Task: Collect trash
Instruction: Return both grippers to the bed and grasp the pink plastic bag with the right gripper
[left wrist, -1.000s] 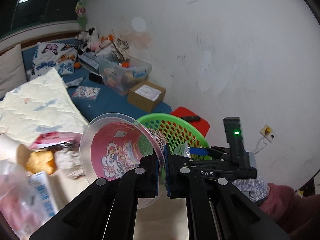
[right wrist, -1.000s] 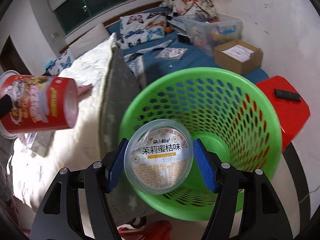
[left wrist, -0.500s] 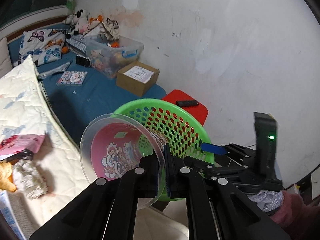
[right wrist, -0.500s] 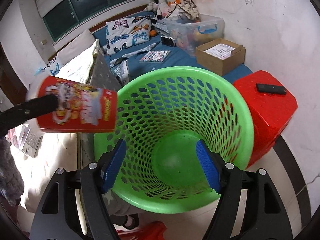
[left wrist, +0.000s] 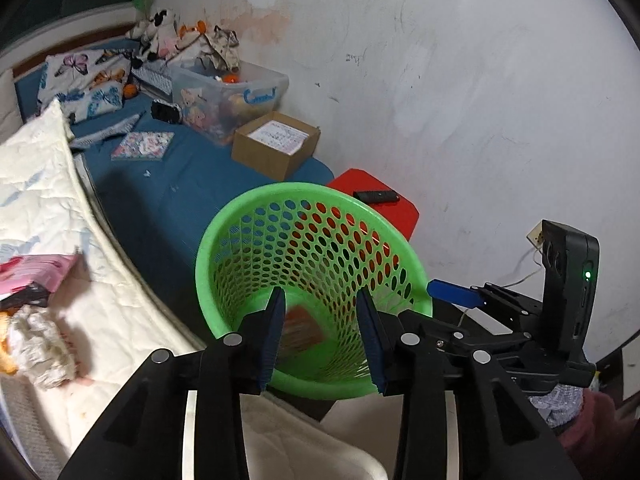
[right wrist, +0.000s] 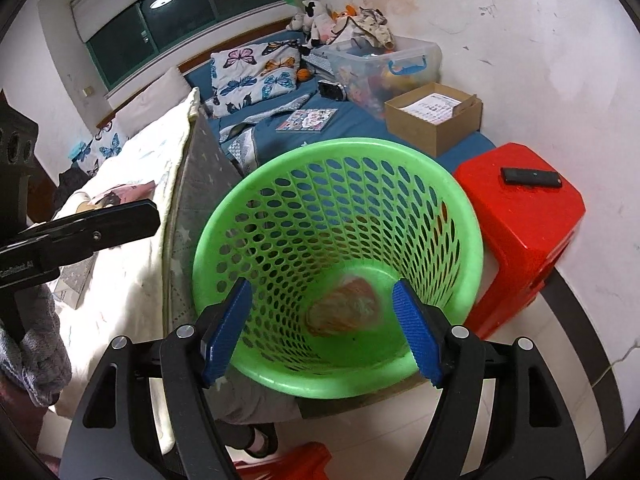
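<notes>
- Left of the left tongs (left wrist: 322, 336), on a pale quilt (left wrist: 44, 200), lie a pink packet (left wrist: 36, 278) and a crumpled paper wad (left wrist: 38, 346); any print on the packet is too blurred to read.
- The left tongs have just been opening and now stand apart with nothing between the pads; a red cup (left wrist: 300, 330), motion-blurred, shows in the gap, down inside the green basket (left wrist: 224, 240) beyond the tips.
- In the right wrist view the same cup (right wrist: 344, 310) lies on its side at the bottom of the basket (right wrist: 208, 248), with its printing smeared past reading.
- The right tongs (right wrist: 326, 330) have also just been opening; they stand wide apart and empty, over the basket's near rim.
- At the left edge of that view an arm of the left tongs carries small white lettering, not sharp enough to make out.
- Behind the basket, on the blue bed (right wrist: 360, 120), are a picture book (right wrist: 306, 120), a butterfly-print pillow (right wrist: 256, 72), a clear bin (right wrist: 384, 68) with a blue handle, and a cardboard box (right wrist: 436, 120) holding a printed sheet whose text is too small to read.
- Right of both tongs, touching the basket's side, stands a red stool (right wrist: 520, 216) with a black remote (right wrist: 530, 178) on top.
- At the far right of the left wrist view a white wall socket (left wrist: 536, 236) sits behind the body of the right tongs, where a green light glows.
</notes>
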A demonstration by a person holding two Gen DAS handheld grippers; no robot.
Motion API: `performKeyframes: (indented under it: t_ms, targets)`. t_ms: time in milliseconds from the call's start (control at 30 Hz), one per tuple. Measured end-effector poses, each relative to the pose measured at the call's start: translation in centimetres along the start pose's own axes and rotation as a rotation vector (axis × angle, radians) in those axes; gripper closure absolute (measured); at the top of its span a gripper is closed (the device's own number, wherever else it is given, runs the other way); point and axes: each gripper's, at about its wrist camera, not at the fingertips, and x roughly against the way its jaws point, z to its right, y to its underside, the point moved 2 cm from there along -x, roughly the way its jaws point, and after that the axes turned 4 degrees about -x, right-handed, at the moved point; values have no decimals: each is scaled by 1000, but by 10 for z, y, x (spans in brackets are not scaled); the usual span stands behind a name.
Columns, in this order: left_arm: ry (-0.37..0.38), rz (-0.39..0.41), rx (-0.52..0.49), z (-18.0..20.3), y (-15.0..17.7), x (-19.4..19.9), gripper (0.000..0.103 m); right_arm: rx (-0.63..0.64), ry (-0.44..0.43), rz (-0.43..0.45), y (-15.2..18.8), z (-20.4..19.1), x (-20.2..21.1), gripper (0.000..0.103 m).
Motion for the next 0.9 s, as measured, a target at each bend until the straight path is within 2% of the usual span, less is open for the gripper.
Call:
performKeyframes:
  t_ms: [200, 400, 633, 900]
  targets:
    - [-53, 58, 21, -9, 11, 40, 66, 27, -25, 12, -3, -19, 4, 29]
    - [-162, 121, 75, -29, 30, 94, 66, 74, -70, 13, -5, -54, 4, 27]
    - [-271, 197, 133, -55, 56, 156, 62, 171, -151, 7, -4, -115, 4, 23]
    - [-392, 275, 242, -91, 96, 227, 57, 285, -275, -6, 2, -192, 2, 15]
